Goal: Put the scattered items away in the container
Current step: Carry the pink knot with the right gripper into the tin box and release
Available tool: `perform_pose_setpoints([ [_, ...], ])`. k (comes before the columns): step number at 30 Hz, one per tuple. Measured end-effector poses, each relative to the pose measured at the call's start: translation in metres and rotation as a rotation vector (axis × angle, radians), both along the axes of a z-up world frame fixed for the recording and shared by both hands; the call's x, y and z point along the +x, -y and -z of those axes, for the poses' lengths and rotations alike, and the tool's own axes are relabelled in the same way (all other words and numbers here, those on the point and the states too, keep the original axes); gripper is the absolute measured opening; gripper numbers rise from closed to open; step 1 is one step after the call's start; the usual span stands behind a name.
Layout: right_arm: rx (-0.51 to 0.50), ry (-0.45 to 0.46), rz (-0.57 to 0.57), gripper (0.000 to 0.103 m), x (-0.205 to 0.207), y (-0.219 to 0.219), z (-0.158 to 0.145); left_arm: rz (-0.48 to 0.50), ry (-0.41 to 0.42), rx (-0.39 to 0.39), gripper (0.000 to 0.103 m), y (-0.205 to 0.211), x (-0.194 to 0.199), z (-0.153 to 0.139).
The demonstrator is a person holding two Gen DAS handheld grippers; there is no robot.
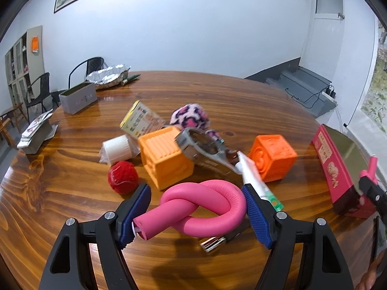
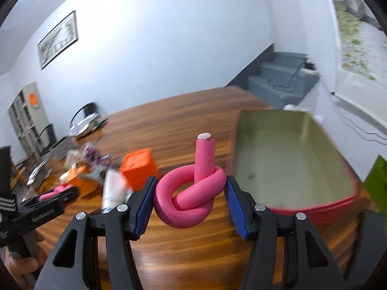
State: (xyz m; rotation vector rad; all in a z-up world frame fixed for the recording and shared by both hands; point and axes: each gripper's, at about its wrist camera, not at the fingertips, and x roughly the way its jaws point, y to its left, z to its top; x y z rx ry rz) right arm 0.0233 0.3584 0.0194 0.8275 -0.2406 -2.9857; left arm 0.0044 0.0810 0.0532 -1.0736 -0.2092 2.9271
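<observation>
Two knotted pink foam rollers are in play. My left gripper (image 1: 197, 204) is shut on one pink roller (image 1: 205, 205) low over the wooden table (image 1: 60, 205). My right gripper (image 2: 189, 199) is shut on the other pink roller (image 2: 193, 193) and holds it just left of the red box (image 2: 326, 205) with a green inside. That box also shows in the left wrist view (image 1: 333, 166) at the right. Scattered behind the left gripper lie two orange cubes (image 1: 167, 159) (image 1: 273, 157), a red ball (image 1: 123, 176), a white tube (image 1: 254, 176), a tape dispenser (image 1: 203, 149), a leopard plush (image 1: 189, 117), a white roll (image 1: 118, 148) and a yellow carton (image 1: 140, 120).
A grey box (image 1: 77, 97), a foil tray (image 1: 108, 76) and a stack of booklets (image 1: 36, 133) sit at the table's far left. Black chairs (image 1: 89, 67) stand behind the table. A small metallic object (image 1: 212, 242) lies under the left gripper's roller.
</observation>
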Motion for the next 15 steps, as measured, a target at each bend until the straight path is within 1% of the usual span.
perform_pose_setpoints([
  [3, -0.001, -0.003, 0.072, 0.061, -0.003, -0.028, -0.007, 0.024, -0.018, -0.001, 0.078, -0.013, 0.002, -0.009],
  [8, -0.008, 0.011, 0.168, 0.061, -0.012, -0.067, -0.009, 0.084, -0.036, -0.015, 0.078, -0.041, 0.003, -0.02],
  [11, -0.008, 0.024, 0.211, 0.061, -0.014, -0.086, -0.007, 0.114, -0.04, -0.019, 0.078, -0.057, 0.002, -0.024],
  [13, -0.001, 0.051, 0.223, 0.062, -0.02, -0.094, -0.003, 0.132, -0.038, -0.022, 0.078, -0.067, 0.0, -0.025],
  [14, 0.0, 0.063, 0.223, 0.068, -0.022, -0.098, -0.001, 0.143, -0.035, -0.023, 0.078, -0.073, -0.001, -0.025],
  [15, -0.006, 0.066, 0.226, 0.081, -0.022, -0.102, -0.001, 0.152, -0.032, -0.023, 0.078, -0.078, -0.002, -0.025],
])
